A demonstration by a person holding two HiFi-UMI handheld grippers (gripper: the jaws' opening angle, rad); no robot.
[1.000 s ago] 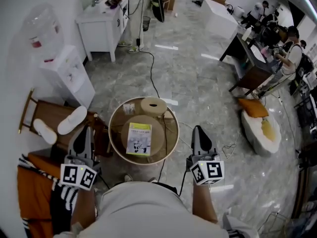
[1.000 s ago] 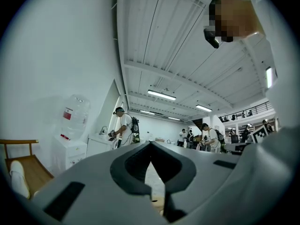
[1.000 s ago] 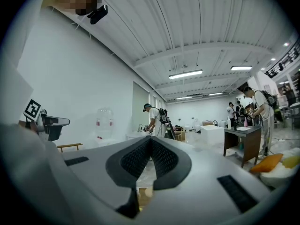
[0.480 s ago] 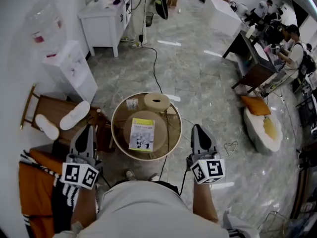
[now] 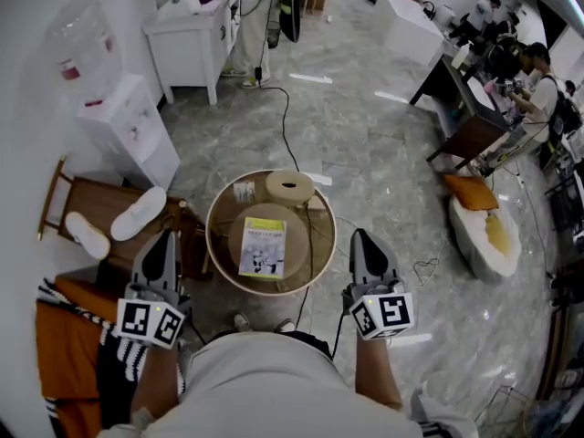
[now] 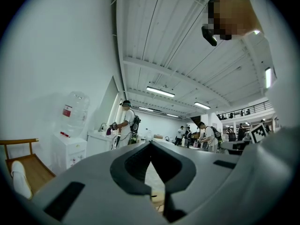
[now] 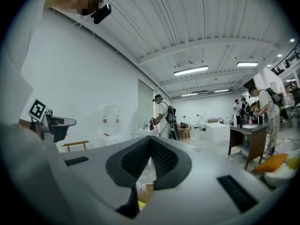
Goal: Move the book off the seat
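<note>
The book [image 5: 262, 247], with a yellow-green and white cover, lies flat on the round tan seat [image 5: 239, 222] of a low stool with a high curved wooden rim [image 5: 215, 245], straight ahead of me on the floor. A tan ring-shaped roll [image 5: 289, 188] rests at the stool's far edge. My left gripper [image 5: 161, 237] hangs to the left of the stool, shut and empty. My right gripper [image 5: 358, 235] hangs to the right of it, also shut and empty. In the left gripper view the left gripper [image 6: 150, 144] has its jaws meeting at the tip, and in the right gripper view so does the right gripper [image 7: 151, 138].
A wooden chair [image 5: 87, 203] with white slippers [image 5: 137, 214] stands left of the stool, with a water dispenser [image 5: 128, 130] behind it. A black cable [image 5: 285, 144] runs across the marble floor. An orange cushion [image 5: 468, 197] and a white pouf [image 5: 484, 240] lie to the right, beside a desk [image 5: 461, 108] with people.
The head view has shifted slightly, so the stool sits a little further right in the picture. The book has not moved and both grippers stay shut beside the stool.
</note>
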